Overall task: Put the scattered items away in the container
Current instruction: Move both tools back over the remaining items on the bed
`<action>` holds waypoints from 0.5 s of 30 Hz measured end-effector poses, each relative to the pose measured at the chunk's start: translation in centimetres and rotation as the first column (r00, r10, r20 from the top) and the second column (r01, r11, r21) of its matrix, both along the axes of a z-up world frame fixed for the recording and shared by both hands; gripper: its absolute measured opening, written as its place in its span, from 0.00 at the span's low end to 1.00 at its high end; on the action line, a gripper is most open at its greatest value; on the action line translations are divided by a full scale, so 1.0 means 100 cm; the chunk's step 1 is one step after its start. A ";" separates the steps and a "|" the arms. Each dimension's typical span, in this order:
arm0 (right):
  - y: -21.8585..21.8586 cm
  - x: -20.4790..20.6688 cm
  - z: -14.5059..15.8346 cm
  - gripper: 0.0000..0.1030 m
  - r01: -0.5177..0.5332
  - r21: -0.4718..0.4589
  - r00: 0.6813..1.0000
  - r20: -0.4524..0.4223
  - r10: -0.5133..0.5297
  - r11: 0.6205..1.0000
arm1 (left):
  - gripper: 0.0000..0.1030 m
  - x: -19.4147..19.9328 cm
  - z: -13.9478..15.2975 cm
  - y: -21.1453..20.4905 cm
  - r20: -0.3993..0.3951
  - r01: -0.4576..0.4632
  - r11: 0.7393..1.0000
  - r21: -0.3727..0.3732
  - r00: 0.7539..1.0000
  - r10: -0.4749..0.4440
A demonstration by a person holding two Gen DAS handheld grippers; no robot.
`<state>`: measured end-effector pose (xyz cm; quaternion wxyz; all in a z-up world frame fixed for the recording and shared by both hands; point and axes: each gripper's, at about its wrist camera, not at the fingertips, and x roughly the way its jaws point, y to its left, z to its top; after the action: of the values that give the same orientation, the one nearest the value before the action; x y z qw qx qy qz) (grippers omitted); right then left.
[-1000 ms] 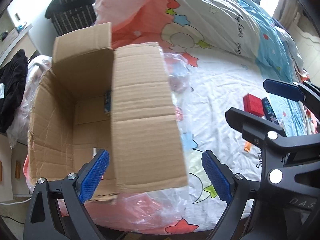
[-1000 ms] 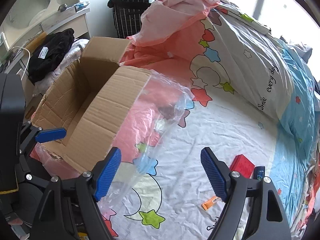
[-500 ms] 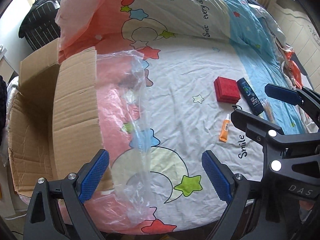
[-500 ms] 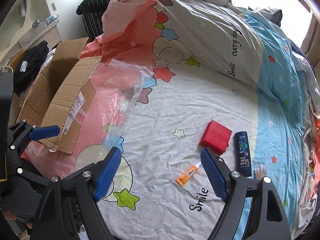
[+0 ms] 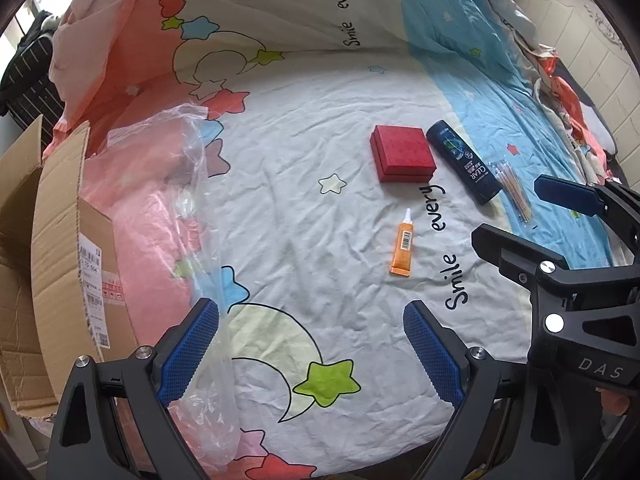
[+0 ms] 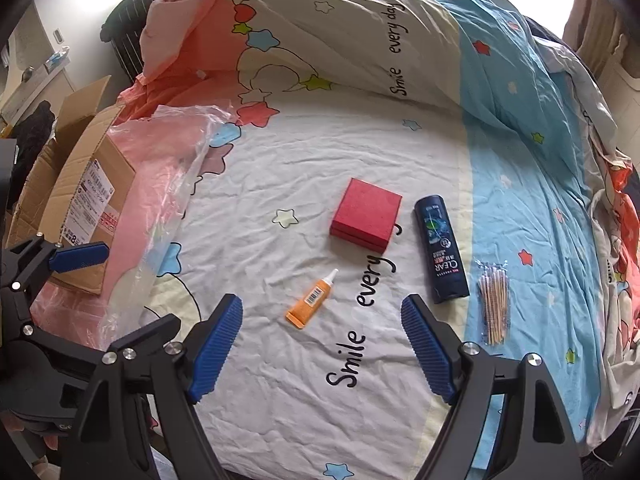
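Observation:
On the bed sheet lie a red box (image 5: 402,153) (image 6: 366,215), an orange tube (image 5: 403,246) (image 6: 312,299), a dark blue shampoo bottle (image 5: 464,160) (image 6: 440,249) and a pack of cotton swabs (image 5: 514,190) (image 6: 495,304). An open cardboard box (image 5: 56,264) (image 6: 80,184) stands at the bed's left edge. My left gripper (image 5: 312,354) is open and empty, near the bed's front edge. My right gripper (image 6: 322,350) is open and empty, just short of the orange tube.
A clear plastic bag (image 5: 188,208) (image 6: 176,168) lies between the cardboard box and the items. A folded duvet (image 6: 360,32) is heaped at the back. More bedding lies bunched at the right (image 6: 616,216). A striped dark bag (image 5: 24,76) stands at far left.
Both grippers have swung right, away from the cardboard box, toward the items on the sheet. The items now sit nearer the middle of both views. Both stay open.

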<state>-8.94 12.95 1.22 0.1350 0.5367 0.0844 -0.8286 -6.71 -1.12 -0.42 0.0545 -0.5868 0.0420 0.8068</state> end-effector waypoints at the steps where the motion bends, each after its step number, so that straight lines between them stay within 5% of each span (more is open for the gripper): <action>1: 0.006 0.000 -0.002 0.77 0.009 0.002 1.000 0.005 -0.009 1.000 | 0.93 -0.001 -0.003 0.005 0.003 0.007 1.000 0.006 1.000 -0.007; 15: 0.071 -0.022 -0.026 0.77 0.097 0.033 0.994 0.042 -0.098 0.995 | 0.93 -0.019 -0.052 0.070 0.042 0.086 0.996 0.027 0.995 -0.087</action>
<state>-11.18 20.08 -1.37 0.0879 0.5600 0.0679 -0.8210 -8.63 5.89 -5.65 0.0978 -0.6010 0.0559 0.7913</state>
